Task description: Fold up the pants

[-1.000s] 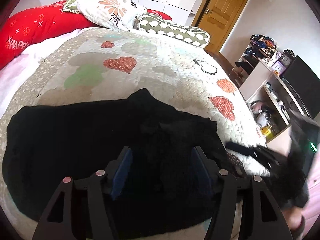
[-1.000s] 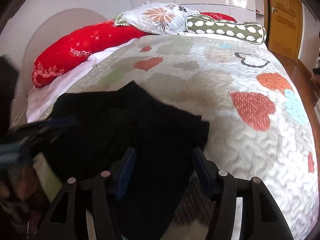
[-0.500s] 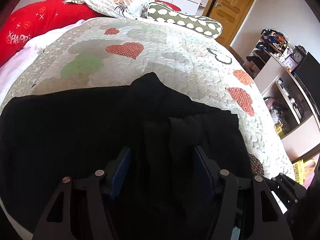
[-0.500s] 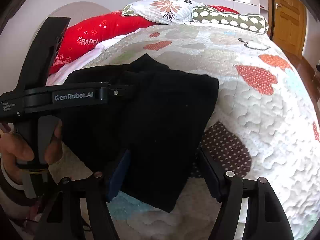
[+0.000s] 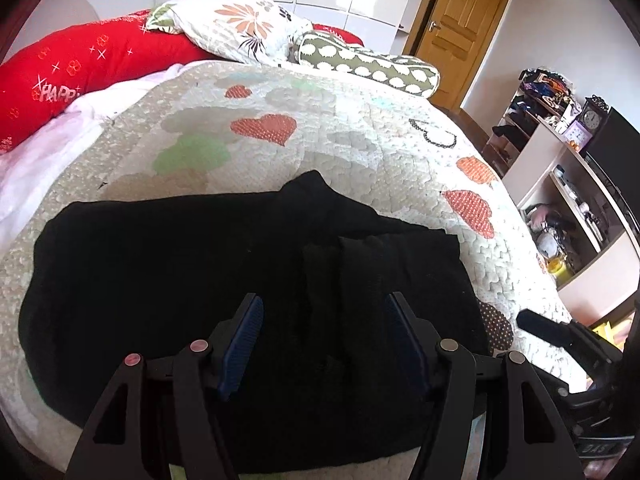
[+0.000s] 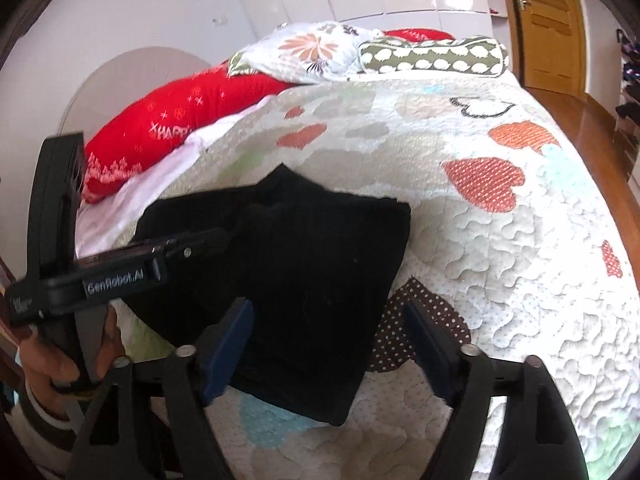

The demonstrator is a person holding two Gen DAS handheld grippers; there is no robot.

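Softly matte and black, the pants lie folded on the near edge of the quilt, a stitched, wavy-textured cover with dotted hearts. One squared-off fold sits on top, with a rounded hump behind. The left gripper hovers spread, pinching nothing, its fingertips lost against the dark cloth. The right gripper is opening, pads clear of the fabric. Its lower arms are cut off by the frame.

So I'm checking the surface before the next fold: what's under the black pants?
The black pants lie on the heart-patterned quilt; a brown dotted heart shows at their edge. Whatever lies beneath the fabric itself is covered.
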